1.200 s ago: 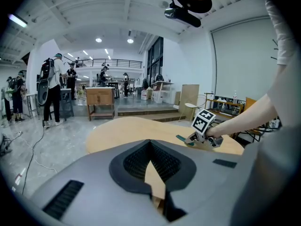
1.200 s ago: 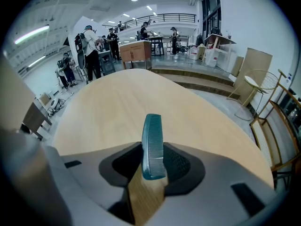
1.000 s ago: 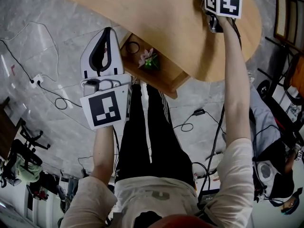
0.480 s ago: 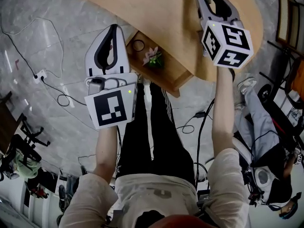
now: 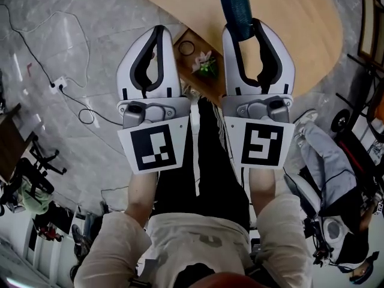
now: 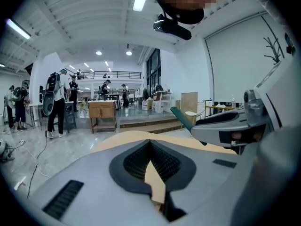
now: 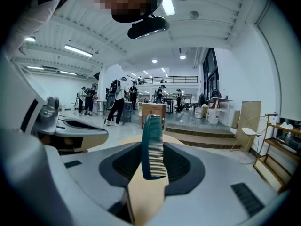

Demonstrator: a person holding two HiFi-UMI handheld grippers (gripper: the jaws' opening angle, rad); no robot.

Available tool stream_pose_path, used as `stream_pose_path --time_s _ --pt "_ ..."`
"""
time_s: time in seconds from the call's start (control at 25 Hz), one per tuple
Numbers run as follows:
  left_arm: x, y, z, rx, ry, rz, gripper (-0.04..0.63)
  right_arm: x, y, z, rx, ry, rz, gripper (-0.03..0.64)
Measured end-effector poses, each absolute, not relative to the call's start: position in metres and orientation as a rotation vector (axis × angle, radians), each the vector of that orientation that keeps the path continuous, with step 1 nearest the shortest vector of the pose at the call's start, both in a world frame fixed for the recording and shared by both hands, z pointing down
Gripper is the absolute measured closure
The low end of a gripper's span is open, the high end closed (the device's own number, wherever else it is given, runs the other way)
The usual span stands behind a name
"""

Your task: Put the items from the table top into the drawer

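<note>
counted and recorded: two grippers, being one left gripper (image 5: 157, 30) and one right gripper (image 5: 249, 29), one teal comb (image 5: 235, 8), one wooden table (image 5: 294, 23), one open drawer (image 5: 180, 39), one black ring (image 5: 188, 47), one pink flower sprig (image 5: 205, 63), one power strip (image 5: 58, 84).

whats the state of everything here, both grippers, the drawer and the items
left gripper, shut, nothing between the jaws
right gripper, shut on the comb
teal comb, clamped between the jaws, sticking out past their tips
drawer, open
black hair tie, lying in the drawer
pink and green flower, lying in the drawer beside the hair tie
</note>
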State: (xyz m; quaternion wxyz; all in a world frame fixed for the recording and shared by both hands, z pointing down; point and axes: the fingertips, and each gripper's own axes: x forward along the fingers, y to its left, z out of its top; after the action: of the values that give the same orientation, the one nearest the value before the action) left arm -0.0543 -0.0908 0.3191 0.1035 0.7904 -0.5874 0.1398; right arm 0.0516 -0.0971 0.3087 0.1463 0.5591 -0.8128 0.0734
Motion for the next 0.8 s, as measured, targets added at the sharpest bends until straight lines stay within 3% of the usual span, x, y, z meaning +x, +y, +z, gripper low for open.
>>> stream_pose_path --time_s 0.48,0.8 --pt "-0.062 -0.085 0.321 2.345 -1.735 0.42 0.589 0.04 -0.084 0.324 1.532 -2.356 0.213 0.466" --pt "-0.052 -0.077 0.337 2.35 -1.688 0.449 0.588 0.036 0.008 0.46 1.139 -2.195 0.406 0.466"
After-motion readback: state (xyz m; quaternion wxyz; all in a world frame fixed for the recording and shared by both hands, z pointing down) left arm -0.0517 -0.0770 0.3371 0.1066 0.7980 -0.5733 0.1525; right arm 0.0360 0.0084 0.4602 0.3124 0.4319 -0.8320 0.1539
